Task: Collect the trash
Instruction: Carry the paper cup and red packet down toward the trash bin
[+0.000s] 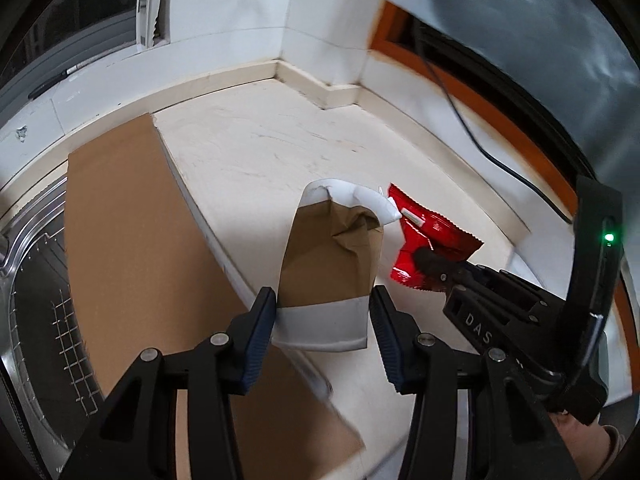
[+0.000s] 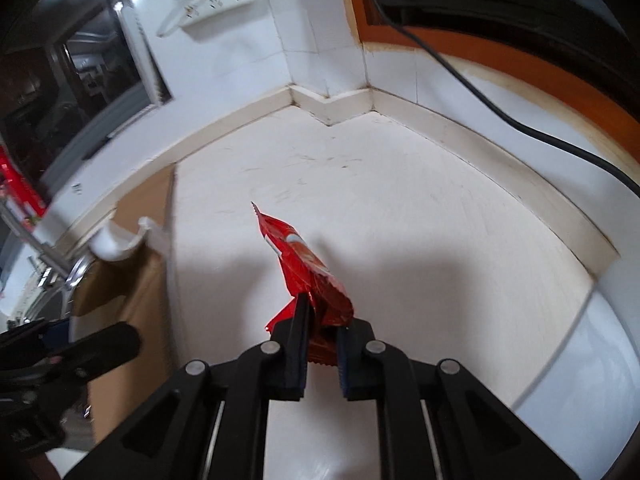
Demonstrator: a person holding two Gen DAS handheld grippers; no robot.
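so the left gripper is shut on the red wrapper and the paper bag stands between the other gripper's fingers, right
Not quite: the sides are swapped. The right gripper is shut on the red wrapper, as the right wrist view shows. The paper bag stands between the fingers of the left gripper, which are spread.

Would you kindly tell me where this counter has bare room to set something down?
The cream counter is bare from the red foil wrapper back to the corner and rightward to the black cable. The left is crowded: flat brown cardboard sheet, brown-and-white paper bag.
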